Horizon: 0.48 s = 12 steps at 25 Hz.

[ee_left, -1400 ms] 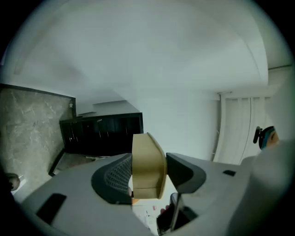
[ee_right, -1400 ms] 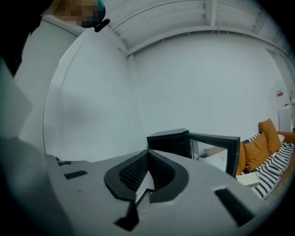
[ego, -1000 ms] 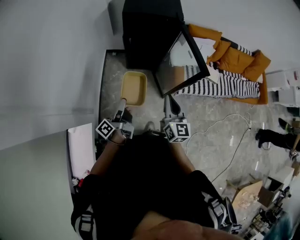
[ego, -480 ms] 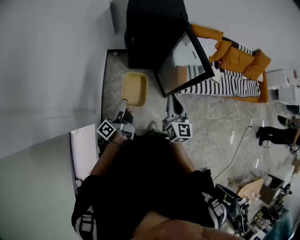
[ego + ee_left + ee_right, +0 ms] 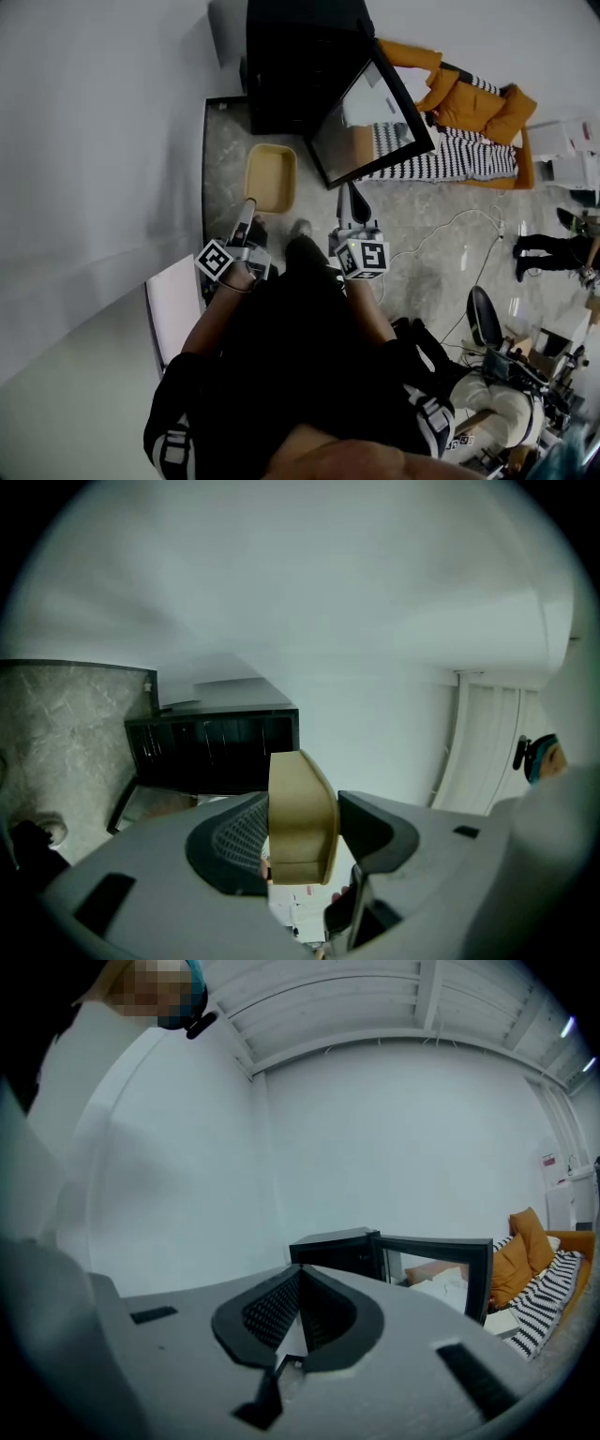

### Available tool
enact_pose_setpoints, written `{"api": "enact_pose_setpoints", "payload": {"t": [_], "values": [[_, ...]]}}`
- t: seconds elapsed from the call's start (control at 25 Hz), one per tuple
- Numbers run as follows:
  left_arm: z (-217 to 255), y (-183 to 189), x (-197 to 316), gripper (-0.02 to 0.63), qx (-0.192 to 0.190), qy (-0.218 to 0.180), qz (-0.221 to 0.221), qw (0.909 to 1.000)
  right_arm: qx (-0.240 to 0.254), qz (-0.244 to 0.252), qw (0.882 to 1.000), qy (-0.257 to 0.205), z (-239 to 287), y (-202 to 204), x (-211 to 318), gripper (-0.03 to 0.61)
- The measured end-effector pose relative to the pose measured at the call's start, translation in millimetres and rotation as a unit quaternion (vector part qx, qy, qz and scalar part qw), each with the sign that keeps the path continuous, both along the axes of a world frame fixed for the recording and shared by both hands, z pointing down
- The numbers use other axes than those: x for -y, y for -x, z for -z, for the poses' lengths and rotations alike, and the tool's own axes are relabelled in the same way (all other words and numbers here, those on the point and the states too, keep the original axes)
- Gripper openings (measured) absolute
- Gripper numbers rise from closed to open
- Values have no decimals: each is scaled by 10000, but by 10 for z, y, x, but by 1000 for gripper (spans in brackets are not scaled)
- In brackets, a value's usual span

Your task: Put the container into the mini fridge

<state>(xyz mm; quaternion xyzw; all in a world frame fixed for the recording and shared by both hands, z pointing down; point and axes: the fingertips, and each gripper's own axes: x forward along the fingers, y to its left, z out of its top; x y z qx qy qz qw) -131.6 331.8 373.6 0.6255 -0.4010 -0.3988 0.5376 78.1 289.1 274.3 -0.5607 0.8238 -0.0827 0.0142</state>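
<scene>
1. My left tool (image 5: 248, 204) is clamped on one wall of the shallow tan plastic container (image 5: 270, 176). In the left gripper view that wall stands upright between the two pads, which press on it from both sides.
2. In the head view the container sticks out ahead of the left tool, open side up. It is just short of the front of the black mini fridge (image 5: 298, 70) and not inside it.
3. The fridge's glass-fronted door (image 5: 373, 117) stands open, swung out to the right of the container.
4. My right tool (image 5: 350, 190) has its jaws brought together at the tips with nothing between them. It points level towards the fridge and sits beside the lower edge of the open door.
5. The fridge stands on the grey marble-patterned floor (image 5: 225, 159) against a white wall.
6. An orange sofa (image 5: 473, 103) with a black-and-white striped blanket (image 5: 450, 159) lies beyond the door.
</scene>
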Motion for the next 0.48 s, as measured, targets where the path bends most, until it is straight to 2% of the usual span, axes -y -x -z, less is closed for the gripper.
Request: {"api": "enact_pose_setpoints", "payload": {"t": [0.24, 0.48], "values": [[-77, -103, 456, 224, -3, 56, 99, 9999, -51, 175, 9998, -98, -47, -29, 546, 2], [-380, -417, 1386, 224, 3, 90, 189, 9998, -70, 443, 9988, -190, -331, -233, 1608, 2]]}}
